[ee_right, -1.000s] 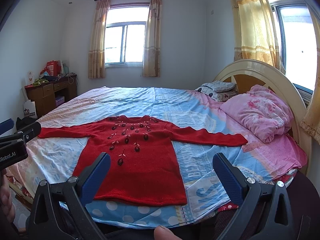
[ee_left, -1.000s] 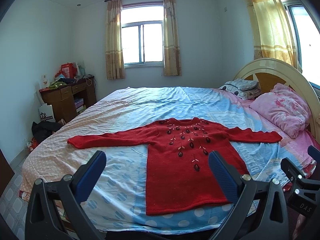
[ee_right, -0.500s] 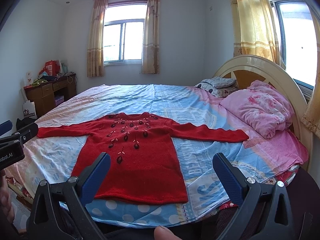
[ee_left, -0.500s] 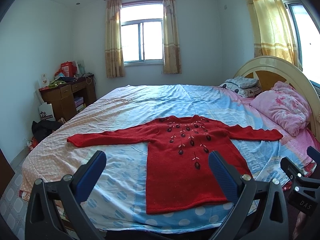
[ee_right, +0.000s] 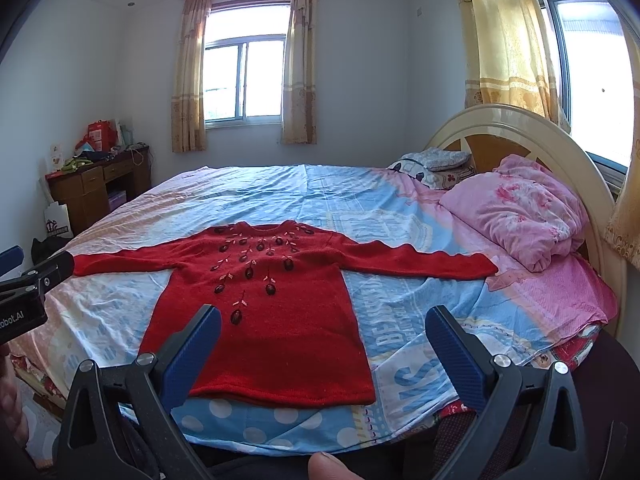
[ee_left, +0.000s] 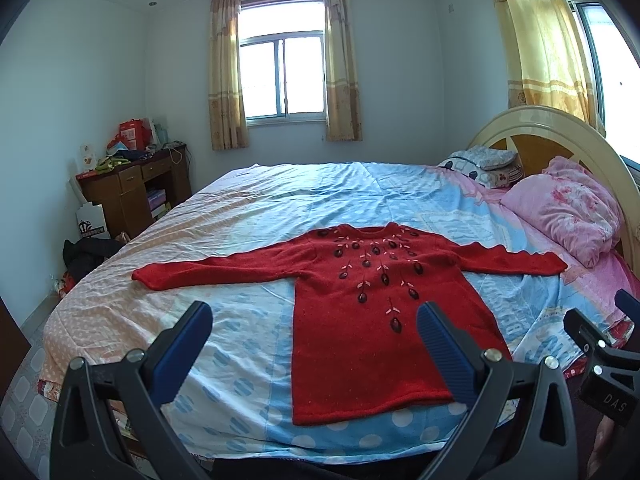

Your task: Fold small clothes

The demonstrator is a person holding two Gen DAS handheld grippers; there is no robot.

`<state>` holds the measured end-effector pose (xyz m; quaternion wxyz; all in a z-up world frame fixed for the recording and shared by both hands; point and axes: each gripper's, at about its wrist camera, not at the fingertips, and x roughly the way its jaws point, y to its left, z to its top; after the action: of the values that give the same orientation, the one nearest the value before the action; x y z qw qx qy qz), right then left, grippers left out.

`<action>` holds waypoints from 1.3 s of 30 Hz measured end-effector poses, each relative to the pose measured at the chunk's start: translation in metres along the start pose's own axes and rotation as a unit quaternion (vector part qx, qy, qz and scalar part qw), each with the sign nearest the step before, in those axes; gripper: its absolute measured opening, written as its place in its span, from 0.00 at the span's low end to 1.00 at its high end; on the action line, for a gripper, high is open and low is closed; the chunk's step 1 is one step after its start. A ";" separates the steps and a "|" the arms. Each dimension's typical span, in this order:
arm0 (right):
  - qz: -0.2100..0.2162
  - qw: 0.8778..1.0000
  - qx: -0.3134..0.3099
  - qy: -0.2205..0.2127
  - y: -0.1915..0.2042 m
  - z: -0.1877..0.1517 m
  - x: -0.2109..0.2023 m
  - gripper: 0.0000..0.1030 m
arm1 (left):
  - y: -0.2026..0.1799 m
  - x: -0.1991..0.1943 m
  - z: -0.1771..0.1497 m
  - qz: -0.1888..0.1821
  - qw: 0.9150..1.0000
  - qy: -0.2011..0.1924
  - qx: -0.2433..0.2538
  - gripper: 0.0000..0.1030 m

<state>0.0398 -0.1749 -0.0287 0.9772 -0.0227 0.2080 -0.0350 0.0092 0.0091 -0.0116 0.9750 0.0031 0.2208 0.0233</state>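
A red knitted sweater (ee_left: 372, 300) with dark embroidered flowers lies flat, front up, on the bed, both sleeves spread out sideways and hem toward me. It also shows in the right wrist view (ee_right: 264, 304). My left gripper (ee_left: 314, 312) is open and empty, held in the air before the bed's near edge, left of the sweater's hem. My right gripper (ee_right: 322, 312) is open and empty, held before the near edge at the hem's right side. Each gripper shows at the edge of the other's view.
The bed (ee_left: 248, 216) has a blue, peach and pink sheet. A pink quilt (ee_left: 568, 208) and pillows (ee_left: 484, 164) lie by the cream headboard (ee_left: 560, 120) on the right. A brown desk (ee_left: 132, 184) with clutter stands at the left wall.
Both views have shifted slightly; the sweater sits a little lower and nearer in frame. Both grippers stay open and empty. The sweater has not moved.
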 end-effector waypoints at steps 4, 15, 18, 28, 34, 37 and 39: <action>0.001 1.000 0.000 0.001 0.000 0.000 0.001 0.99 | 0.000 0.000 0.000 0.000 1.000 -0.001 0.000 1.00; -0.002 1.000 0.000 0.001 0.000 -0.001 0.002 0.99 | 0.000 0.001 -0.001 -0.002 1.000 0.000 0.001 1.00; -0.001 1.000 0.000 0.001 0.000 -0.001 0.002 0.99 | -0.001 0.002 -0.001 -0.001 1.000 0.001 0.002 1.00; -0.002 1.000 -0.001 0.006 -0.003 -0.003 0.006 0.99 | -0.003 0.002 -0.004 -0.003 1.000 0.005 0.006 1.00; -0.006 1.000 0.001 0.011 -0.004 -0.004 0.010 0.99 | -0.005 0.008 -0.004 -0.003 1.000 0.014 0.013 1.00; -0.009 1.000 -0.001 0.012 -0.005 -0.005 0.014 0.99 | -0.005 0.013 -0.004 -0.004 1.000 0.019 0.017 1.00; -0.012 1.000 -0.002 0.017 -0.007 -0.005 0.019 0.99 | -0.006 0.017 -0.003 -0.003 0.999 0.023 0.022 1.00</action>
<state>0.0548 -0.1834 -0.0408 0.9731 -0.0263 0.2240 -0.0463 0.0231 0.0034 -0.0221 0.9694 0.0228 0.2440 0.0153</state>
